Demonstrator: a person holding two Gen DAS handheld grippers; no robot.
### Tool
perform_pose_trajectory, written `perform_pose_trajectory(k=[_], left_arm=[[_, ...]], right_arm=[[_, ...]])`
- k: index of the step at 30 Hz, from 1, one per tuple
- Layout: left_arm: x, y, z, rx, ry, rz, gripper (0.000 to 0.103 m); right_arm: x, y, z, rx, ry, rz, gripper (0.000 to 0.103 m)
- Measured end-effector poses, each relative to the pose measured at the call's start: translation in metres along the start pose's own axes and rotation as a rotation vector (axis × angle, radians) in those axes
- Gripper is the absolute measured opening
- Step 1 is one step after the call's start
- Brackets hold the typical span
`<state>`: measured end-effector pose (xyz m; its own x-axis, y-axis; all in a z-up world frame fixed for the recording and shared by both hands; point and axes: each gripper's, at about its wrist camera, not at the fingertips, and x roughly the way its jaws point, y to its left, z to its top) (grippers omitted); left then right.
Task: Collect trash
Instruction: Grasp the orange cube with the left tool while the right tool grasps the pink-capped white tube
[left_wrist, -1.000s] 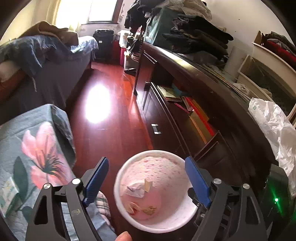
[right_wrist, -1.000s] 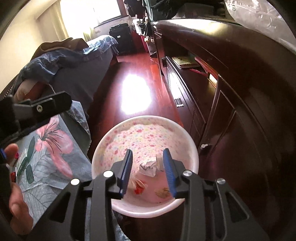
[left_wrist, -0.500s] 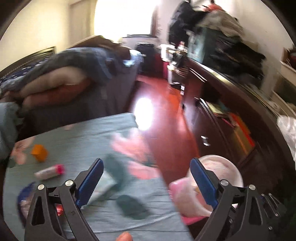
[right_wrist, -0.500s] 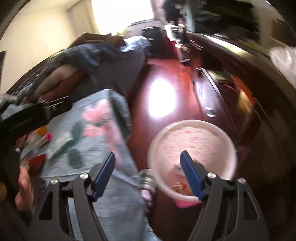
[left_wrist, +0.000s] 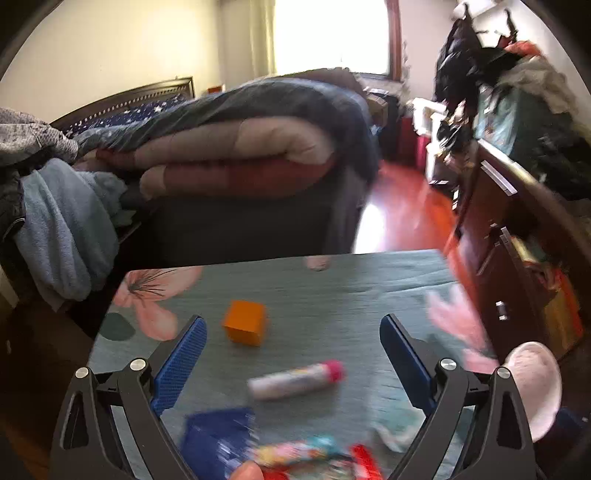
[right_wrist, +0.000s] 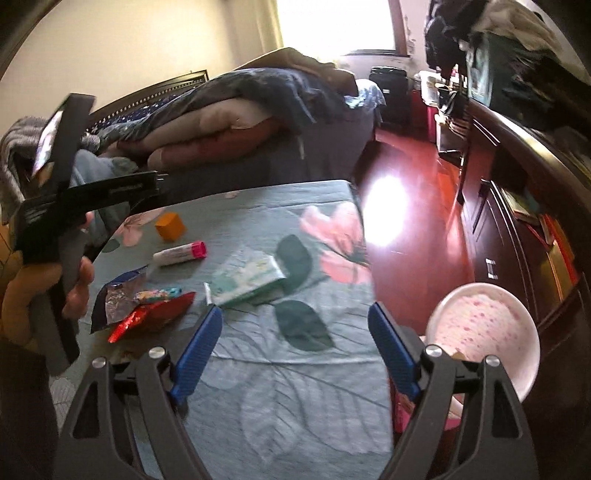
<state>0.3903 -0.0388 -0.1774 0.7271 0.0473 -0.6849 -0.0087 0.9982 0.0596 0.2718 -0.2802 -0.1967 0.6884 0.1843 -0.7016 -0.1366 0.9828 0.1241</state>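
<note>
Tongs in both my hands stand spread wide with nothing between the blue pads. My left tongs hang over the bench, which is covered by a green cloth printed with pink flowers; they touch nothing, and beyond their tips lie an orange block and a white tube with a pink cap. My right tongs are opening and are likewise empty, held above a bare stretch of the cloth. In the right view the trash sits on the left part of the bench: crumpled wrappers in red, blue and silver, close to my left hand, with a pale green packet just beside them. The wrappers show only as a blur at the bottom of the left view. A pink speckled bin stands on the floor off the right edge of the bench, beside the dark cabinets.
</note>
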Motion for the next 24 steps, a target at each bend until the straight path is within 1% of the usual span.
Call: perform_pose_trajectory(k=[5,8,9,11,13,15,17,18,19,21,24], left_arm=[[0.048,0.028,0.004,-0.011,0.072,0.007,0.094],[0.077,0.035,0.003,-0.027,0.135,-0.02,0.094],[0.086,0.038,0.003,-0.038,0.153,-0.03,0.092],[0.102,0.044,0.0,-0.06,0.187,-0.048,0.086],[0.114,0.048,-0.002,-0.083,0.215,-0.063,0.076],[0.121,0.052,-0.004,-0.102,0.228,-0.071,0.073],[0.124,0.054,-0.006,-0.107,0.225,-0.061,0.07],[0.124,0.054,-0.007,-0.105,0.223,-0.057,0.062],[0.125,0.055,-0.008,-0.104,0.224,-0.052,0.047],[0.125,0.055,-0.009,-0.109,0.229,-0.07,0.036],[0.119,0.057,-0.01,-0.097,0.209,-0.046,0.036]], right_arm=[[0.02,0.021,0.008,-0.019,0.012,0.001,0.082],[0.032,0.028,0.012,-0.024,0.024,-0.002,0.082],[0.036,0.031,0.014,-0.027,0.027,-0.001,0.082],[0.044,0.037,0.018,-0.038,0.03,-0.001,0.082],[0.049,0.043,0.022,-0.051,0.028,0.005,0.082],[0.055,0.053,0.027,-0.066,0.027,0.014,0.082],[0.062,0.064,0.033,-0.086,0.025,0.022,0.082],[0.064,0.068,0.034,-0.092,0.025,0.025,0.082],[0.068,0.074,0.037,-0.099,0.027,0.03,0.082],[0.075,0.084,0.042,-0.104,0.033,0.049,0.082],[0.085,0.098,0.048,-0.111,0.052,0.066,0.082]])
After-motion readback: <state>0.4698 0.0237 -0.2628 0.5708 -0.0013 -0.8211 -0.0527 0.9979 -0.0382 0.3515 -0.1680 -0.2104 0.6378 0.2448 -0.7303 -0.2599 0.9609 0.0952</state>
